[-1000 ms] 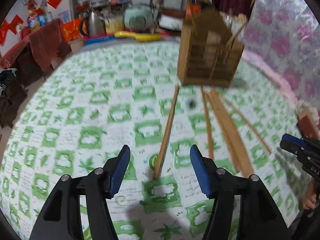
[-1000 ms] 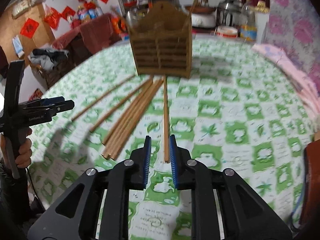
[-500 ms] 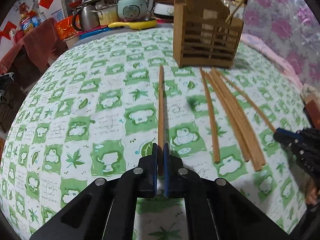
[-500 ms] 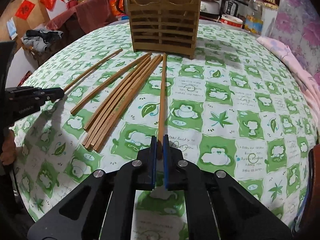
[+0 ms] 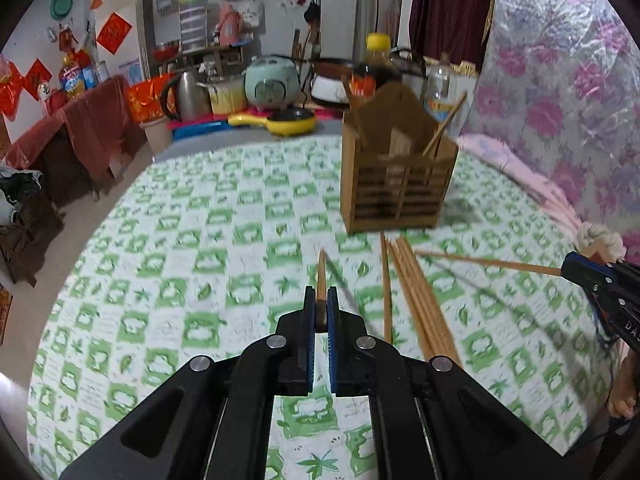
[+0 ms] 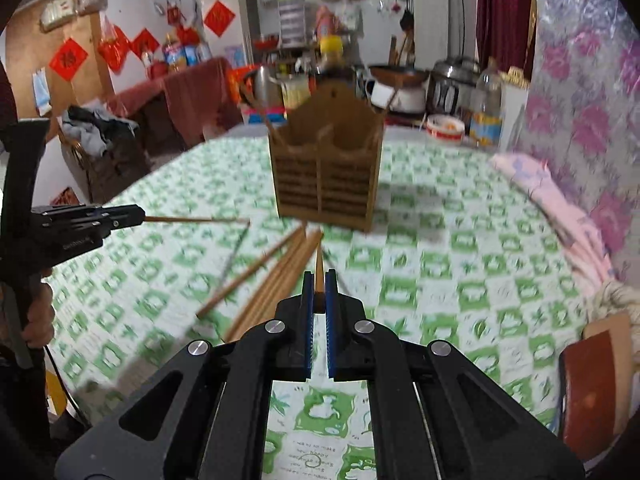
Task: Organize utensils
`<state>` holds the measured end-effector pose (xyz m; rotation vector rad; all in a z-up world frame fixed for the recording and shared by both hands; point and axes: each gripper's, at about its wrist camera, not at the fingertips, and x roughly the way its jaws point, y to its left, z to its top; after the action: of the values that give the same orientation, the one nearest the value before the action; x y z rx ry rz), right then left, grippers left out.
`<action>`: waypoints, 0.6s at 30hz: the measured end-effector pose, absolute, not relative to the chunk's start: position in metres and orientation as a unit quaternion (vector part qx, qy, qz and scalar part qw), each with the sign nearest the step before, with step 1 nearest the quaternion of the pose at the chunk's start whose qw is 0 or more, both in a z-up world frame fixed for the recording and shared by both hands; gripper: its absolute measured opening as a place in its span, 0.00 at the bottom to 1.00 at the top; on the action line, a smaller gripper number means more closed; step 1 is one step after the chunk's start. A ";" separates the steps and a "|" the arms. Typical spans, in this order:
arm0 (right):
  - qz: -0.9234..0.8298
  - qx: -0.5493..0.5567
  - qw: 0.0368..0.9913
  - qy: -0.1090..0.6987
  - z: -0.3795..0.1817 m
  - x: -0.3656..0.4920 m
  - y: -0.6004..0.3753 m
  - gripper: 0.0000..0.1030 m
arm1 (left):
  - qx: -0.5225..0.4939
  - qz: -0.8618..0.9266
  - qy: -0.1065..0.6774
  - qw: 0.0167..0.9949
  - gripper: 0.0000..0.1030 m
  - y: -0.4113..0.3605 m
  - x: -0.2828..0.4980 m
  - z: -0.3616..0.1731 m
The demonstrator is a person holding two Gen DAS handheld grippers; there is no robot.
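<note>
- The left gripper [image 5: 321, 308] is clenched on 1 wooden chopstick [image 5: 321, 276], pinched near its end, with the stick pointing forward and clear of the tablecloth [image 5: 180, 240].
- The right gripper [image 6: 319, 296] is likewise clamped on 1 chopstick [image 6: 319, 276], also held off the cloth and aimed toward the holder.
- The wooden utensil holder [image 6: 326, 176] stands upright on the far part of the table, ahead of both grippers and apart from both held sticks.
- At least 2 chopsticks already lean in the holder, 1 at its left corner and 1 at its right corner [image 5: 446, 124], so some sorting looks done.
- A loose bundle of chopsticks [image 5: 416, 300] lies on the cloth between the grippers and the holder; I count about 5, though blur makes that uncertain.
- My reading: the task is early to midway. The 2 held sticks are not yet in the holder, and the bundle is left to collect after them.
</note>
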<state>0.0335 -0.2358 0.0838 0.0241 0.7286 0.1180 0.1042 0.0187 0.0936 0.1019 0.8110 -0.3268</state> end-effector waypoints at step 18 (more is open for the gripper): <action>0.069 0.050 0.951 0.296 0.143 0.047 -0.246 0.06 | 0.026 -0.187 0.357 0.915 0.06 0.007 0.128 0.163</action>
<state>0.0470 -0.2457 0.1429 0.1020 0.6011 0.1401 0.1283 0.0068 0.1635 0.0541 0.7356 -0.3852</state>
